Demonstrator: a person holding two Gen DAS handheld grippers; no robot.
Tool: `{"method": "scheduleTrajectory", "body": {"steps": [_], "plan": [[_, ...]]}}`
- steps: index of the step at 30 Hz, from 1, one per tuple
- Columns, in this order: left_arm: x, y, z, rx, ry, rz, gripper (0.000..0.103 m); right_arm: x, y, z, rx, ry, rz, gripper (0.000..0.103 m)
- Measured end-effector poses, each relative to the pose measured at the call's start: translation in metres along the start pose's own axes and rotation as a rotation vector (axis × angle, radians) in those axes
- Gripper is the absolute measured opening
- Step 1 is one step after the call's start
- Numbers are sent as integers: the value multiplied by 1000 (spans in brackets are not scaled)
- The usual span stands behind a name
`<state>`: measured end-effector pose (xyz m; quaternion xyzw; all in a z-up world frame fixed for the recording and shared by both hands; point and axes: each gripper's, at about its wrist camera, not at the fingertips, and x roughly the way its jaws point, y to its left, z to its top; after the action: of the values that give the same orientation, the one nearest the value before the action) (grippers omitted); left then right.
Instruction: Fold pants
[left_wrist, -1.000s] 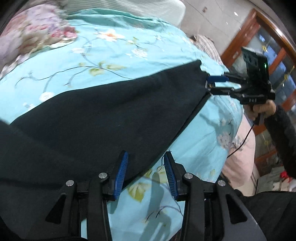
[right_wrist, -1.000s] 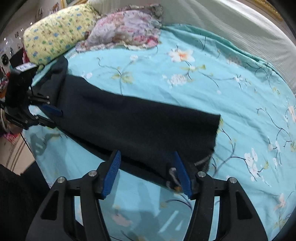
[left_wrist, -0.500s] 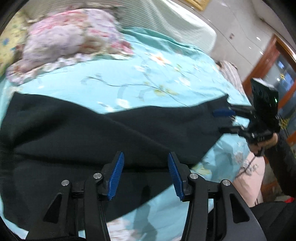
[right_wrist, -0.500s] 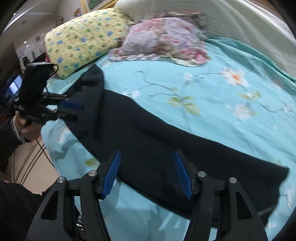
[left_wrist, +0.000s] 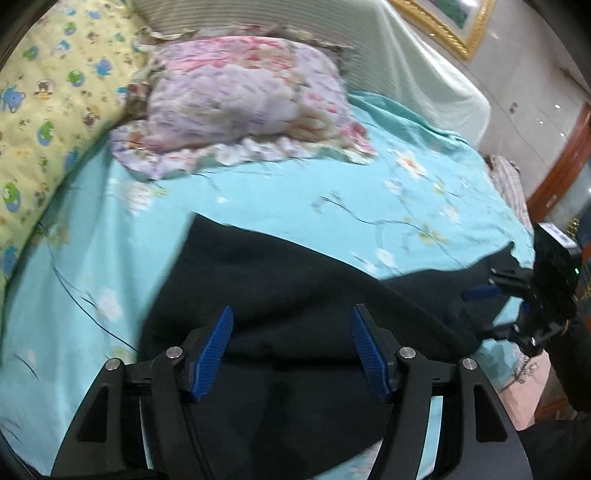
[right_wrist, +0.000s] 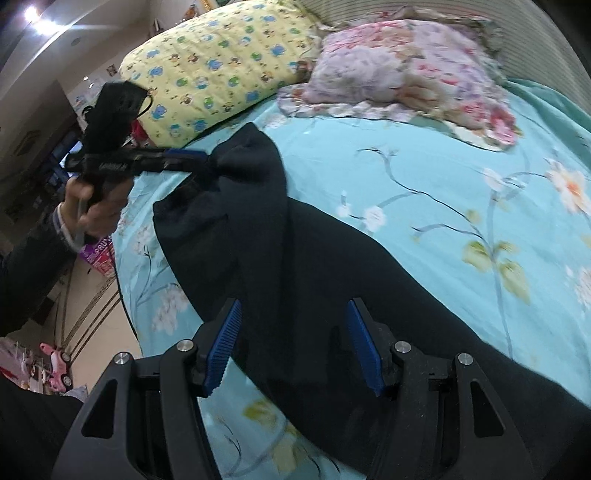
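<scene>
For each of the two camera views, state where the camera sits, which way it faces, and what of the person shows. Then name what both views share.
Left wrist: rides the left gripper, looks across the bed toward the floral pillow; the right gripper shows far right.
Right wrist: rides the right gripper, faces the yellow pillow; the person's left hand shows.
Shared: black pants, teal sheet.

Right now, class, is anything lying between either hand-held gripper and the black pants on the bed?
Nothing visible. The black fabric pants lie directly under the open right hand-held gripper and the left hand-held gripper, on the turquoise floral bedsheet. The yellow cartoon-print pillow and pink floral pillow sit beyond.
</scene>
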<state>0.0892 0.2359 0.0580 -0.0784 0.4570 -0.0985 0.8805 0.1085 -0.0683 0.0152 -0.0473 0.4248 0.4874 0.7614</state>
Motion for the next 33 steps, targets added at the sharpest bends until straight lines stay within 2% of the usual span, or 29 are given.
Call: {"method": "scheduleTrajectory", "body": {"steps": [6,12,19,20,21,22,23,25,26,28,29,33], "plan": [[19,40,34,24,45,39,77,23,5,19,1,31,26,61],[52,68,50,7,142,-39,79,41,3,34,7,53,44,61],[77,71,54,6,196,-122,79,63,1,44,35,71,86,61],[77,69,53,11,191,-124,75,67,2,45,38,74,91,61],[76,66,53,23,181,-125,67,69,2,45,39,75,94,60],[73,62,52,41,166,-130,60,71,4,46,36,74,94,51],[72,59,52,50,160,-129,49,72,5,46,31,72,94,45],[65,52,50,74,132,-110,30,73,9,46,17,75,105,25],[61,50,49,80,122,-112,18,73,11,45,9,69,97,20],[47,43,44,102,82,-111,15,69,16,45,0,54,89,9],[39,40,41,115,61,-104,12,68,17,45,-2,45,89,8],[4,30,24,124,-17,-81,10,53,30,44,-26,1,102,7]]}}
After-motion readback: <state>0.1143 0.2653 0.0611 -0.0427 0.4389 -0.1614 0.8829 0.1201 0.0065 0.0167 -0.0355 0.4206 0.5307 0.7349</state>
